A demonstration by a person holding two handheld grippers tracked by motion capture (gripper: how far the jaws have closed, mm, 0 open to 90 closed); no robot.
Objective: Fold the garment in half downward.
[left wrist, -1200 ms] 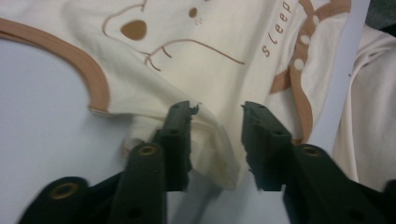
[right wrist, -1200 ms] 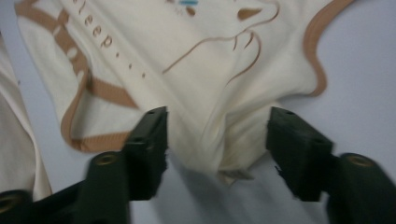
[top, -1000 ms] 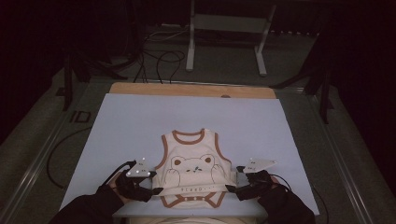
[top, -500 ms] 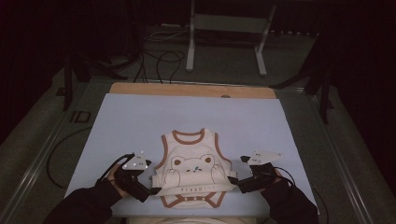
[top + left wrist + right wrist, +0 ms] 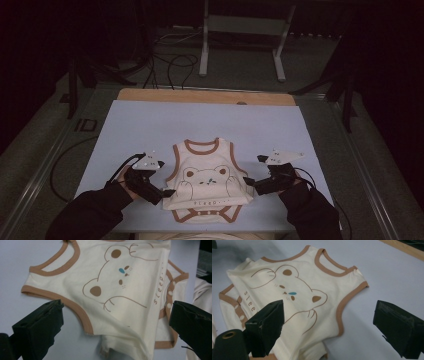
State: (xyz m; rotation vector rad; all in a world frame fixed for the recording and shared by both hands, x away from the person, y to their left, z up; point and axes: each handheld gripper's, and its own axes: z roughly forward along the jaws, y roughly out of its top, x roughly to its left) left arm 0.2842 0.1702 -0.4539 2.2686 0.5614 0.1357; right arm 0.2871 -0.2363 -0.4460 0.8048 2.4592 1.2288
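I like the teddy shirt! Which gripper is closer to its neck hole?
Hard to call. Left gripper and right gripper sit at the shirt's lower sides, about equally far below the neck hole.

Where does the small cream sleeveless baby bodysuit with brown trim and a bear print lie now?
In the high view the cream bear-print bodysuit lies flat near the front edge of the pale blue mat, between the left gripper and right gripper.
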